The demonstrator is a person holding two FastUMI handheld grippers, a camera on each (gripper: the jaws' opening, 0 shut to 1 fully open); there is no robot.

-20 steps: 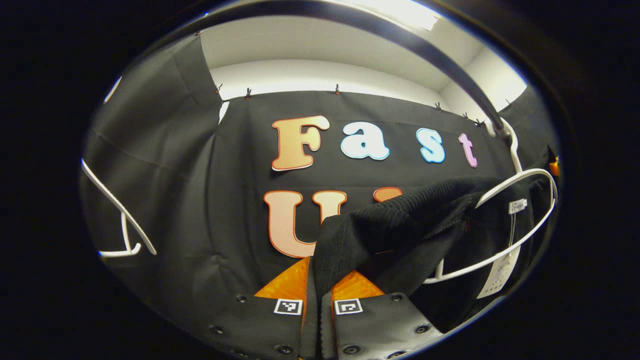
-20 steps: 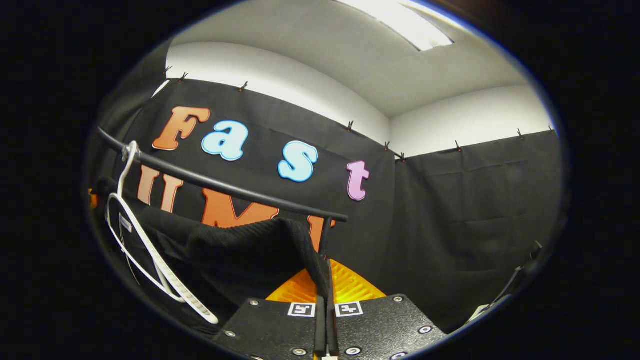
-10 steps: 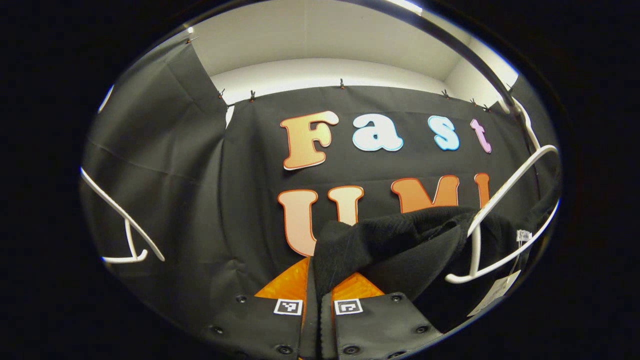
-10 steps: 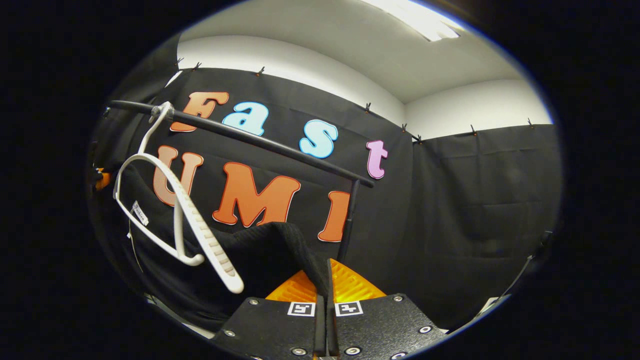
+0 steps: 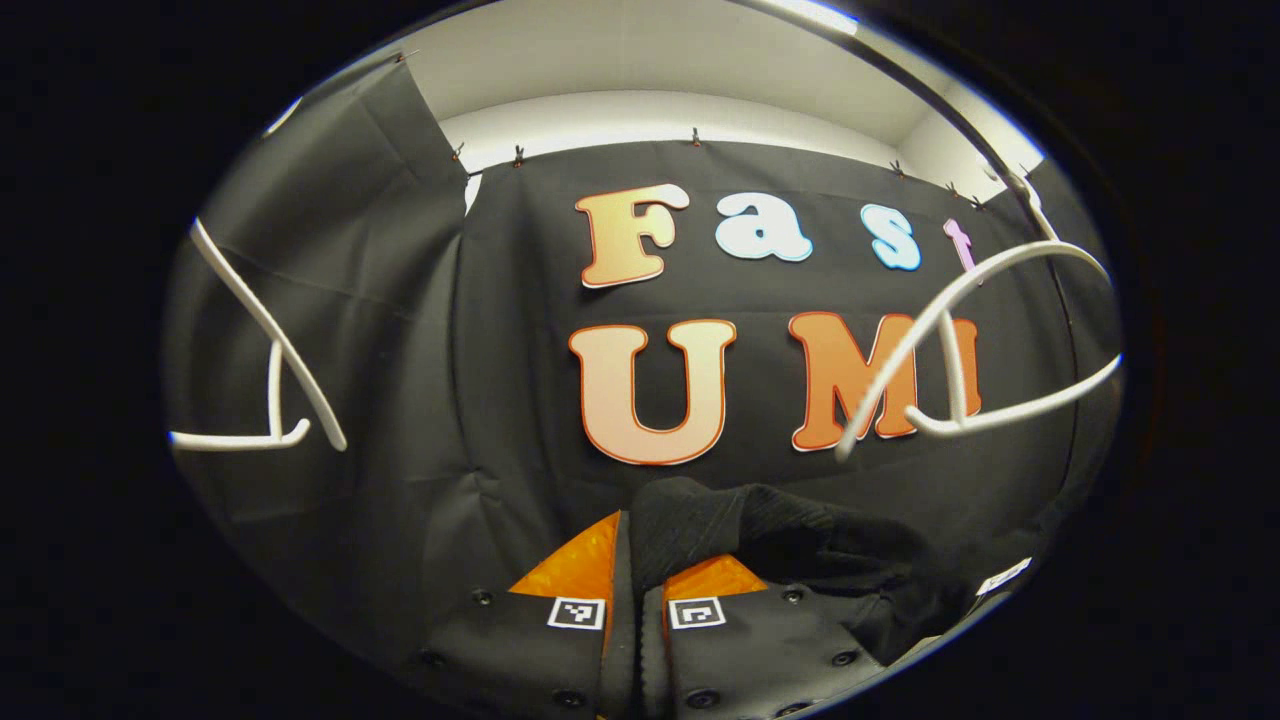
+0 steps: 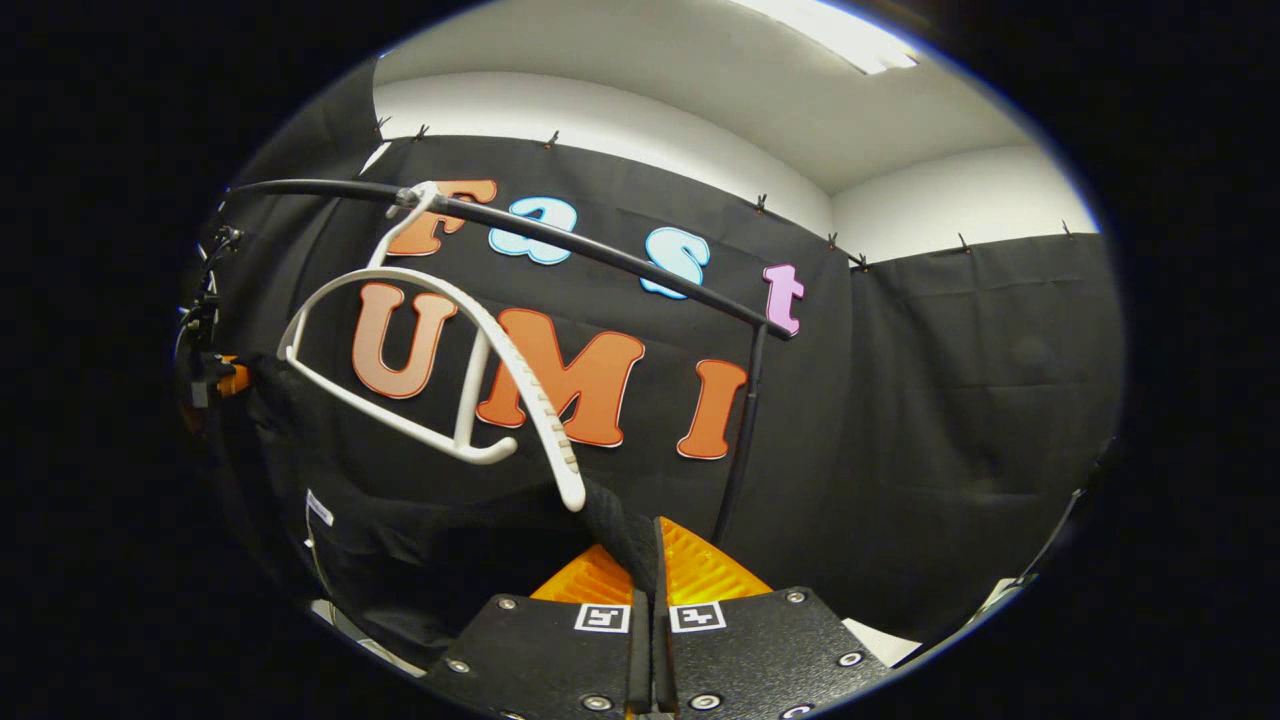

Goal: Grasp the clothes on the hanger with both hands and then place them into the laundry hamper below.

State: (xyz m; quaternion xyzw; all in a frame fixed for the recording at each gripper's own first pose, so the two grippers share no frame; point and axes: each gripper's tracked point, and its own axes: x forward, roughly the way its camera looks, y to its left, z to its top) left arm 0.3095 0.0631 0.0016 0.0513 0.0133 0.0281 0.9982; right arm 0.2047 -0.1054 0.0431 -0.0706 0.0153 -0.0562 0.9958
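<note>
A black knit garment (image 5: 790,540) hangs free below the white hanger (image 5: 960,340), stretched between both grippers. My left gripper (image 5: 632,560) is shut on one shoulder of it, the fabric bunched between the orange fingers (image 5: 575,570). In the right gripper view the same garment (image 6: 440,540) sags to the left below the bare hanger (image 6: 480,370), which still hooks on the black rail (image 6: 600,250). My right gripper (image 6: 652,560) is shut on the other shoulder. The left gripper (image 6: 215,375) with its holder shows far off at the left edge.
A second white hanger (image 5: 265,380) hangs at the left in the left gripper view. The rail's upright post (image 6: 740,440) stands just beyond the right gripper. A white edge (image 6: 880,640) shows low on the right.
Both grippers have dropped with the garment. It has slid off the hanger, which now swings bare above it, and the rail has risen in both views.
</note>
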